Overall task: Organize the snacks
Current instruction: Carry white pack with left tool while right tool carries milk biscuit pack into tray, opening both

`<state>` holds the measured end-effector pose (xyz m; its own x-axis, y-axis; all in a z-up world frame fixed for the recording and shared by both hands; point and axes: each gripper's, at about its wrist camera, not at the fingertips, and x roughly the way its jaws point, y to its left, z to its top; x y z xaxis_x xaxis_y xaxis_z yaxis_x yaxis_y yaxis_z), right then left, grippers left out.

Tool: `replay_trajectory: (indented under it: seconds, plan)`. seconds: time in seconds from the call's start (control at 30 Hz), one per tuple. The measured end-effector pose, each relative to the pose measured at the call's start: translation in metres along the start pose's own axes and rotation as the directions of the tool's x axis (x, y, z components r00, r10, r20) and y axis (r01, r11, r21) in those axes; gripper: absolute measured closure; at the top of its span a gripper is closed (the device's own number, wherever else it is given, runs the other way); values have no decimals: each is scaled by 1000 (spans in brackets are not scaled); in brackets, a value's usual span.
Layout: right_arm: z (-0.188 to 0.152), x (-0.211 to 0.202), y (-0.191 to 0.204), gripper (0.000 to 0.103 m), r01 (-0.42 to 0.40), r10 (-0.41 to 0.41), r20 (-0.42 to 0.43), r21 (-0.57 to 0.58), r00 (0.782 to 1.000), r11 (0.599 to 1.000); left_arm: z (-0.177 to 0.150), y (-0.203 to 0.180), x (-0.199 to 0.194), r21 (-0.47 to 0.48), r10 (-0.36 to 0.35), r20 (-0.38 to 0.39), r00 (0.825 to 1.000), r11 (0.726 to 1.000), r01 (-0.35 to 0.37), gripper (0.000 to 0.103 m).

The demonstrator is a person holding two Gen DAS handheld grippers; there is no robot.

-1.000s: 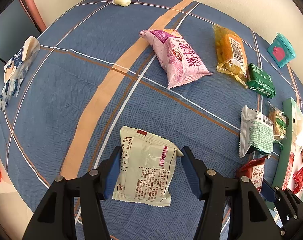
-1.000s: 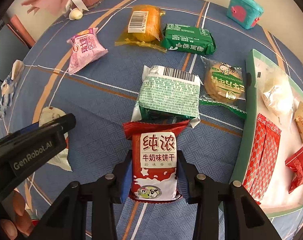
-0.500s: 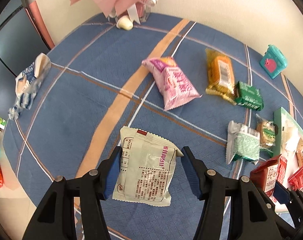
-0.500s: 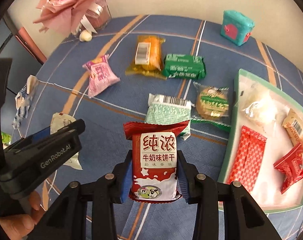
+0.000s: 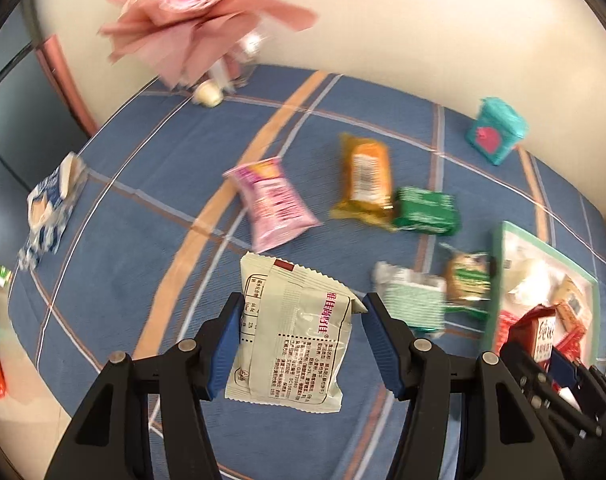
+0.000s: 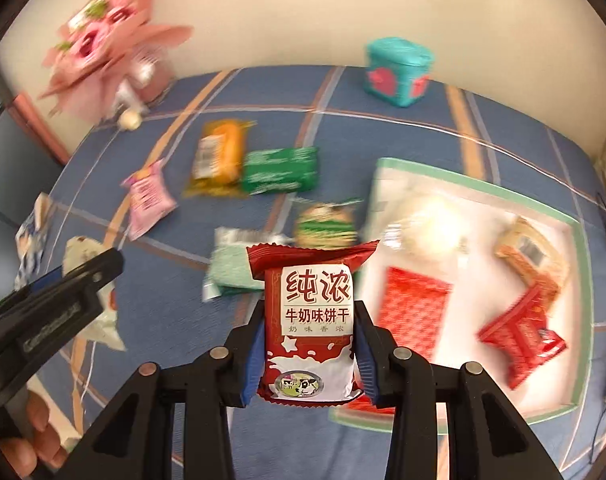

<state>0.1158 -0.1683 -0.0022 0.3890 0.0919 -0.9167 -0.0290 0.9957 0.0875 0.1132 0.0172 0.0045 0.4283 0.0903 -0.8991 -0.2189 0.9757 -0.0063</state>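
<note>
My left gripper point(image 5: 301, 340) is shut on a pale green snack packet point(image 5: 291, 332) and holds it above the blue tablecloth. My right gripper point(image 6: 307, 344) is shut on a red milk-biscuit packet point(image 6: 309, 320), lifted near the left edge of the green-rimmed tray point(image 6: 579, 308). The tray holds red packets point(image 6: 519, 340), a tan packet and a clear bag. In the left wrist view the tray point(image 5: 497, 280) is at the right, with the right gripper point(image 5: 551, 356) in front of it. The left gripper point(image 6: 55, 312) shows at the left of the right wrist view.
Loose on the cloth lie a pink packet point(image 5: 273, 204), an orange packet point(image 5: 365, 180), a dark green packet point(image 5: 427, 210), a light green packet point(image 5: 411, 300) and a round-cookie packet point(image 5: 467, 280). A teal box point(image 5: 497, 130) and pink bouquet point(image 5: 199, 12) stand by the wall. A blue-white packet point(image 5: 49, 208) lies at the left edge.
Both grippers have risen well above the table with their packets still held. The right gripper has moved right, toward the tray. The views are now motion-blurred.
</note>
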Motion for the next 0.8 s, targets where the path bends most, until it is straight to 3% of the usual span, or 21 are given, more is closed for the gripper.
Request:
replay_trajectory:
  seconds: [0.37,0.63,0.8]
  plan:
    - [8,-26,-122,61,47,-64,57,267,996,963,0,-106,-19,202,-84,7,996,976,81,42]
    - [-1,-40,-200,61,97,-145,84,422,986,902,-4,-175,-19,275,-161,-18,987,948,160,42]
    - [-6,-53,-237,61,143,-230,119,495,966,857,-4,-210,-17,303,-198,-16,980,933,193,42]
